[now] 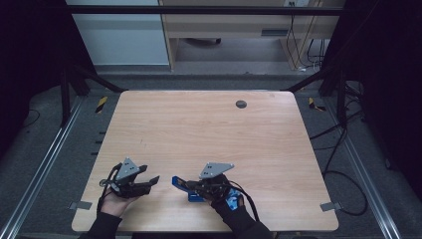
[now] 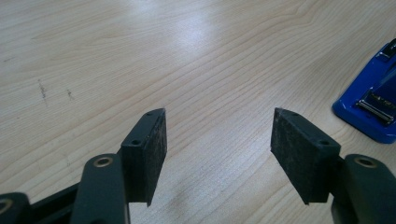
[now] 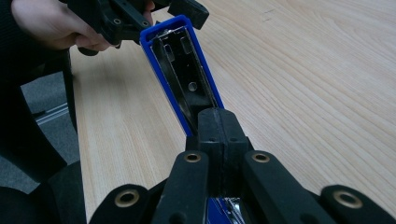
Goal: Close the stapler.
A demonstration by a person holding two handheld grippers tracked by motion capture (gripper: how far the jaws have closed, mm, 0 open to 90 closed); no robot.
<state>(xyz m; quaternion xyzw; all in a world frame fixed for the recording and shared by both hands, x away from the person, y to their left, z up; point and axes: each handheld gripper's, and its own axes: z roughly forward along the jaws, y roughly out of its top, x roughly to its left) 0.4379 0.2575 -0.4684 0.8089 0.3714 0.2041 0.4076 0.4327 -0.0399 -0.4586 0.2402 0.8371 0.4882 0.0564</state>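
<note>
1. My left gripper (image 1: 155, 179) sits near the table's near-left corner, held in my bare left hand (image 1: 117, 201), its jaws pointing right toward the stapler
2. In the left gripper view my left gripper (image 2: 218, 140) has its two pads spread wide apart with only bare wood between them; nothing is held
3. The blue stapler (image 1: 183, 184) lies on the wooden table (image 1: 209, 129) near the near edge, about the middle, between my two grippers; its blue tip shows at the right edge of the left gripper view (image 2: 373, 102)
4. My right gripper (image 1: 195, 187) is just right of the stapler; in its own view the jaws (image 3: 218, 122) are pressed together, and the stapler (image 3: 184, 70) runs away from them, opened so its metal channel faces up
5. I cannot tell for sure whether those closed jaws pinch a part of the stapler or merely meet above it
6. A small dark round disc (image 1: 241, 104) lies at the far side of the table, well apart from everything
</note>
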